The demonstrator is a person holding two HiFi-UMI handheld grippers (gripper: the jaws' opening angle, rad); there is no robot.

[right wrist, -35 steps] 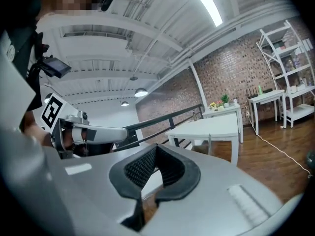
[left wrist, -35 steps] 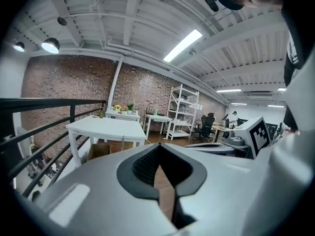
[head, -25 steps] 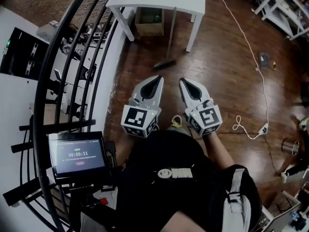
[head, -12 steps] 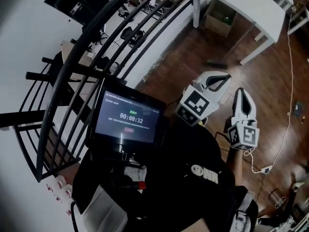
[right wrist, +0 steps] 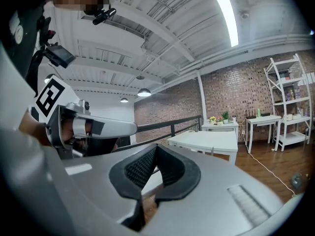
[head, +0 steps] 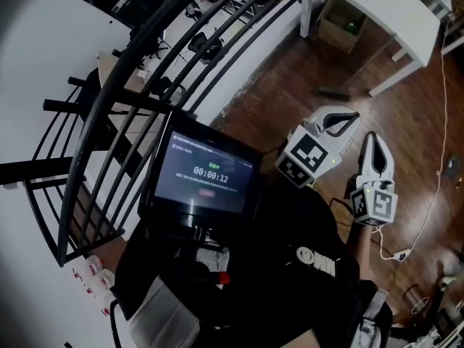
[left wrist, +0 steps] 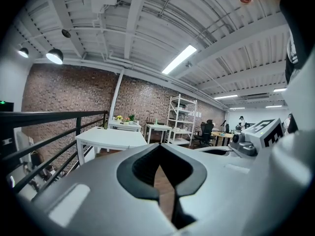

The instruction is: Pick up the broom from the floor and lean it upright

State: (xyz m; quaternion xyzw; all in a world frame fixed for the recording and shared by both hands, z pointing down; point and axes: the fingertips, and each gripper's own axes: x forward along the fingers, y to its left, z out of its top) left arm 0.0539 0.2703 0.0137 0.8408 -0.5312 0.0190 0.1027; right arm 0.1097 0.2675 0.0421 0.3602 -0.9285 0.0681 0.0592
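The broom lies on the wooden floor. Only its dark head is clear in the head view, and the handle cannot be traced. The head rests just in front of the white table, near the table's front leg. It is well apart from both grippers, and neither gripper touches it.

A cardboard box stands on the floor under the table.

The left gripper is held above the floor, pointing roughly toward the broom head. Its jaws are closed together with nothing between the pads. The left gripper view confirms this: at the left gripper the dark pads meet at the tips, and only floor shows through the gap behind them.

The right gripper is held just beside the left one, on the side away from the railing. Its jaws are also together and empty. In its own view, the pads of the right gripper meet at the tips.

A black railing runs along the floor edge on the left. A lit screen is mounted in front of the person. A white cable trails across the floor at the right.
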